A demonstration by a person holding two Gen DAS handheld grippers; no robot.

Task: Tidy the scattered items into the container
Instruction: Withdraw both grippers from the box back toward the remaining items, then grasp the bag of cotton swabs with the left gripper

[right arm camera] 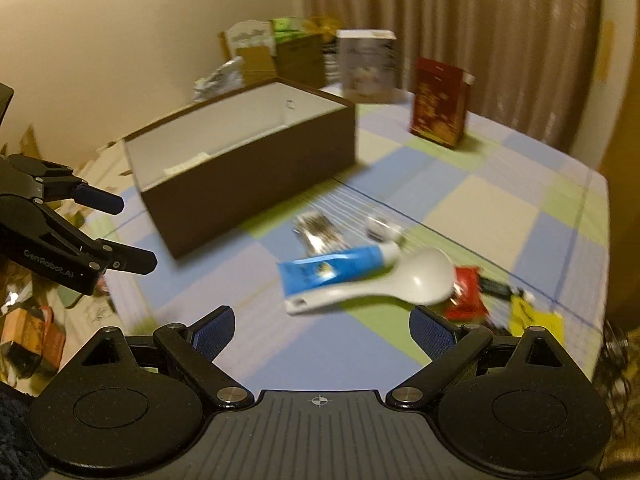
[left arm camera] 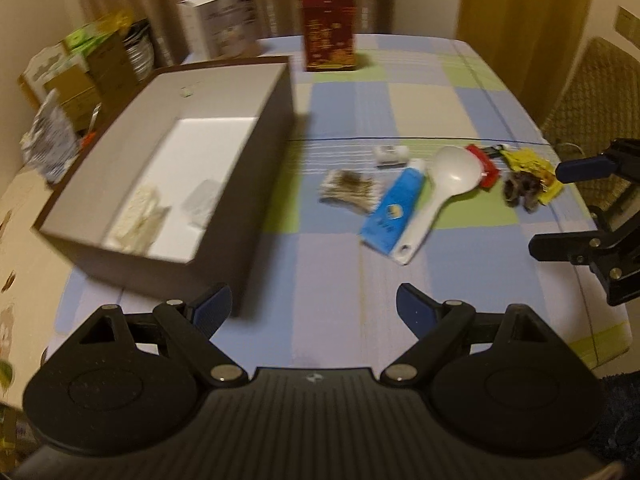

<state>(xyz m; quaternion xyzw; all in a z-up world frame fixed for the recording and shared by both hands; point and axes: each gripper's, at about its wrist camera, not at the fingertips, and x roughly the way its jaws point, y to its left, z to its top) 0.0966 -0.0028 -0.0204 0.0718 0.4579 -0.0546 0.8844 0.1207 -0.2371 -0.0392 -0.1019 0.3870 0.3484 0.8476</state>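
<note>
Both grippers, left (left arm camera: 314, 306) and right (right arm camera: 322, 326), hang wide open and empty over the table. Box (left arm camera: 256, 128) holds two packets; spoon (right arm camera: 400, 280), tube (right arm camera: 332, 270) lie loose. I reckon next: right drops onto the spoon.

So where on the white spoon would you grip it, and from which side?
Probably the white spoon by its flat handle end, from above, jaws across its width. That end points toward the open right gripper; the bowl is wide and rounded, and the blue tube crowds the far side.

Checked cloth on surface (left arm camera: 420, 112) | red box (left arm camera: 329, 32) upright at back | white box (left arm camera: 222, 20) beside curtain (right arm camera: 460, 20)
</note>
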